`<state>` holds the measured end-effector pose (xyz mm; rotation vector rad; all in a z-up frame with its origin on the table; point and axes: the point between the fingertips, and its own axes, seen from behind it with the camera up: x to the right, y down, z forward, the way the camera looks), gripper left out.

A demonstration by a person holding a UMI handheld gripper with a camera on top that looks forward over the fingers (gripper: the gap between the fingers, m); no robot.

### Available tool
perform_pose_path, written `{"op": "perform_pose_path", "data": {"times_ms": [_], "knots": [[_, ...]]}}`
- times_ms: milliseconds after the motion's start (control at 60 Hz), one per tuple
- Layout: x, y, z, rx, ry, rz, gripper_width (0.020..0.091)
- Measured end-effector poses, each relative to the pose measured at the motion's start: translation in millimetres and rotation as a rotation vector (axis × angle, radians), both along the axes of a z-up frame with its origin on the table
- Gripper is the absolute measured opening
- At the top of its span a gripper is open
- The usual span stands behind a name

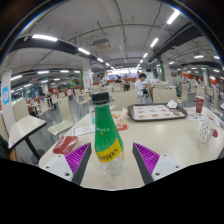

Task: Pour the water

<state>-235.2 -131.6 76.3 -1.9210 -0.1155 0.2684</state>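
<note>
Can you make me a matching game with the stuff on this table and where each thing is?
Things:
1. green bottle
2. tray
3. red packet

Places:
A. beyond the fingers, further back on the table
B. beside one finger, near the table's edge
C. between the open fingers of the gripper, gaps either side

Pairs: 1-C, 2-A, 3-B

Green bottle [107, 133], black cap, yellow label; white table [170, 140]; purple pads on gripper [112, 158] fingers; grey tray [157, 112] beyond; red packet [65, 145] beside left finger.
</note>
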Motion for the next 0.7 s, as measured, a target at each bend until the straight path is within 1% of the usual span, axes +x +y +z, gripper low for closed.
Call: {"op": "perform_pose_path", "data": {"times_ms": [100,117,133,167,200,267,333,350,383,400,433,467,483,550,567,617,700], "knots": [[-14.8,28.9,-2.6,0.031,0.006,-0.03,0.084],[-15.2,33.1,-3.8,0.032,0.002,-0.038,0.0832],[-15.8,36.6,-5.7,0.029,-0.002,-0.046,0.081],[-17.6,42.7,-12.7,0.01,-0.005,-0.061,0.0646],[-15.8,46.7,-15.5,0.002,-0.018,-0.081,0.0553],[-12.5,47.2,-10.7,0.016,-0.041,-0.094,0.052],[-16.1,50.9,-19.5,0.004,-0.034,-0.089,0.0511],[-16.5,50.9,-21.2,-0.009,-0.028,-0.089,0.0494],[-16.5,51.4,-23.1,-0.026,-0.035,-0.083,0.0494],[-16.6,51.4,-23.8,-0.031,-0.043,-0.078,0.0473],[-17.1,44.4,-16.8,-0.034,-0.052,-0.07,0.0456],[-15.8,49.7,-19.7,-0.037,-0.048,-0.063,0.045],[-15.8,50.6,-20.1,-0.04,-0.046,-0.059,0.043],[-14.0,52.7,-21.8,-0.07,-0.054,-0.053,0.0428],[-13.2,52.9,-21.1,-0.078,-0.057,-0.055,0.0409],[-12.7,55.3,-7.3,-0.073,-0.034,-0.045,0.041],[-0.4,68.2,34.0,-0.037,0.02,-0.038,0.0408]]}}
